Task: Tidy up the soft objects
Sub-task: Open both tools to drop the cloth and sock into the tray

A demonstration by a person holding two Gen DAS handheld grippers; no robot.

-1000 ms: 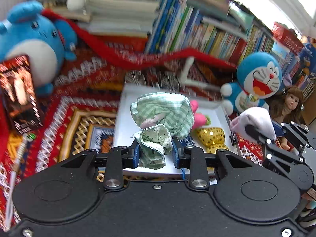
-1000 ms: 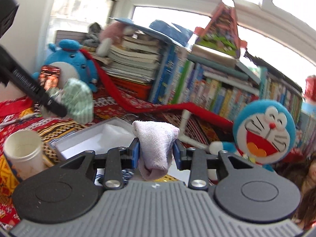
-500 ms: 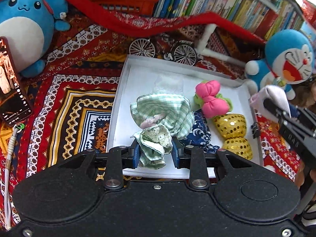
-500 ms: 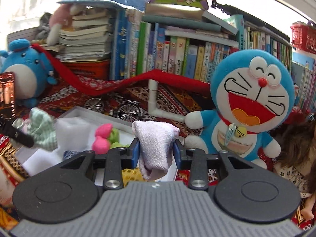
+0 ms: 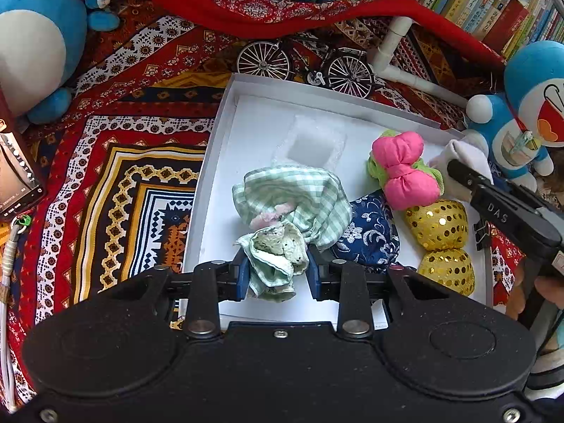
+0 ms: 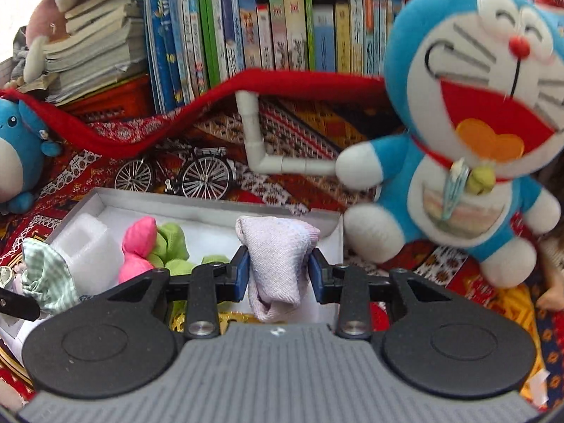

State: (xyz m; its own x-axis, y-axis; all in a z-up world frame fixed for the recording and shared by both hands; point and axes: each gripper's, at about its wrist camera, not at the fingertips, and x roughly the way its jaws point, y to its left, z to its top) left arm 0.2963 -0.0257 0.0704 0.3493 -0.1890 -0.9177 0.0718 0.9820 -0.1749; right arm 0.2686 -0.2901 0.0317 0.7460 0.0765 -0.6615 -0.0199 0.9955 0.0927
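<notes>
The left tool (image 5: 278, 275) is clenched on a crumpled green checked cloth (image 5: 292, 201) with a dotted, lace-edged lining and a bit of pink showing in its folds. The cloth hangs over the near part of a shallow white box (image 5: 215, 162) that sits on a red patterned spread (image 5: 116, 162). Inside the box lie a pink and green bow-shaped cushion (image 5: 403, 172), a dark blue floral fabric piece (image 5: 370, 232) and 2 gold sequined pieces (image 5: 440, 225), close together on the right side. The right tool (image 6: 278, 275) grips a folded pale lilac knitted cloth (image 6: 278, 253) above the box's right end, just beside a blue cat plush (image 6: 469, 105).
</notes>
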